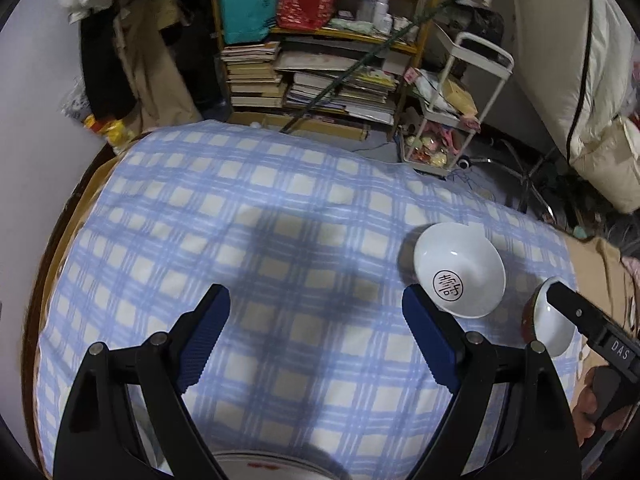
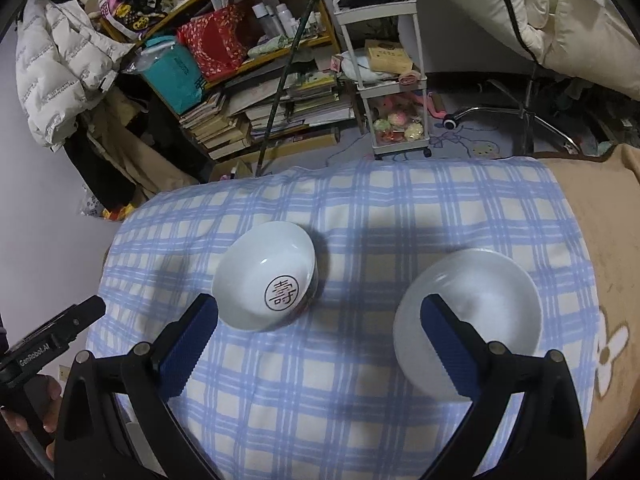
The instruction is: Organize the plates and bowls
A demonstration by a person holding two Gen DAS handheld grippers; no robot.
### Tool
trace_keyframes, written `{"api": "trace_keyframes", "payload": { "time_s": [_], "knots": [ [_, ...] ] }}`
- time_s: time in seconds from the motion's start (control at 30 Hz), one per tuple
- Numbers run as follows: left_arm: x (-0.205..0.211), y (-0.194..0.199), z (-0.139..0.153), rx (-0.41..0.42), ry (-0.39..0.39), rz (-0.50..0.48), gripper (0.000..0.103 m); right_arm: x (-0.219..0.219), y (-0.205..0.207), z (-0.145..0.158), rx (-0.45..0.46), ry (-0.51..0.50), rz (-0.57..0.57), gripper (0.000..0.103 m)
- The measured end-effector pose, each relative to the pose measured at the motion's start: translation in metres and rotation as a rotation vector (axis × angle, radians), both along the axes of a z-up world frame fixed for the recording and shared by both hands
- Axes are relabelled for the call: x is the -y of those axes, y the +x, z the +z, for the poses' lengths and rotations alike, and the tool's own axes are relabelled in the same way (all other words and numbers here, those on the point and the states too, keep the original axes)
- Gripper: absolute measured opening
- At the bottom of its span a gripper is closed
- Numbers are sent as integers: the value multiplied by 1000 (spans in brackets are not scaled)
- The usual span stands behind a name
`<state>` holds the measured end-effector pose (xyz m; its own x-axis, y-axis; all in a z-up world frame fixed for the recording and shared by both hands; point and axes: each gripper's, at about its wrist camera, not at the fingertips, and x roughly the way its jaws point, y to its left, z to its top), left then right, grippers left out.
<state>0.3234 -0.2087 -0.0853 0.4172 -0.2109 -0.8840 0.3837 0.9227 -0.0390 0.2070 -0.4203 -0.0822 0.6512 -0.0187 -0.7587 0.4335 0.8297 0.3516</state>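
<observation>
A white bowl with a black round character mark (image 2: 268, 276) sits on the blue checked cloth (image 2: 340, 400), left of centre. To its right sits a plain white bowl (image 2: 480, 300). My right gripper (image 2: 318, 316) is open above the cloth between them, and its right finger (image 2: 444, 344) covers the plain bowl's near left edge. In the left wrist view my left gripper (image 1: 316, 316) is open over bare cloth (image 1: 280, 220). The marked bowl (image 1: 460, 272) lies just beyond its right finger. The other bowl (image 1: 554, 328), red-brown outside, is partly hidden by the right gripper's black finger.
A white plate rim with red marks (image 1: 260, 465) shows at the bottom edge under my left gripper. Beyond the cloth stand a cluttered bookshelf (image 2: 248, 100), a white trolley (image 2: 392, 80) and a chair base (image 2: 524, 116). A brown blanket (image 2: 608, 280) lies to the right.
</observation>
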Motion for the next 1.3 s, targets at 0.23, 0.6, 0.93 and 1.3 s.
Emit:
{"api": "trace_keyframes", "payload": {
  "time_s": [0.23, 0.6, 0.93, 1.3],
  "knots": [
    [39, 10, -14, -7, 4, -67, 87, 8, 25, -10, -33, -26, 21, 102],
    [78, 29, -53, -58, 26, -99, 87, 13, 51, -31, -79, -13, 65, 83],
    [103, 35, -85, -142, 87, -132, 58, 14, 71, -50, -121, 8, 101, 61],
    [103, 31, -96, -241, -39, -80, 6, 1, 82, -71, -177, 69, 155, 16]
  ]
}}
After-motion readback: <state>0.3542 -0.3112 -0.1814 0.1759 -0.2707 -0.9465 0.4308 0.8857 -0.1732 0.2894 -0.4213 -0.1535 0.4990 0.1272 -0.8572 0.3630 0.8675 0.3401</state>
